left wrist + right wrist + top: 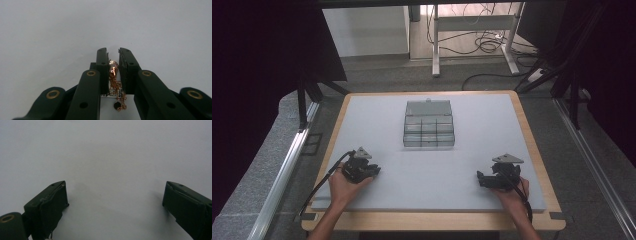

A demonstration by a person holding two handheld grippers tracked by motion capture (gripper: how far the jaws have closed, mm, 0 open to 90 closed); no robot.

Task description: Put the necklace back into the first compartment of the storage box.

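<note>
The left gripper (113, 58) has its jaws narrowed on a rose-gold chain (115, 86) with a small round charm (its lettering too small to read). The right gripper (115, 202) rests with jaws wide and empty. Both sit near the bench's (377, 107) front edge, well apart from the clear compartment box (429, 124). Likely next: carry the chain over and lower it into one compartment.

1 clear compartment box (428, 125), 1 copper chain (115, 86), 2 grippers
</note>
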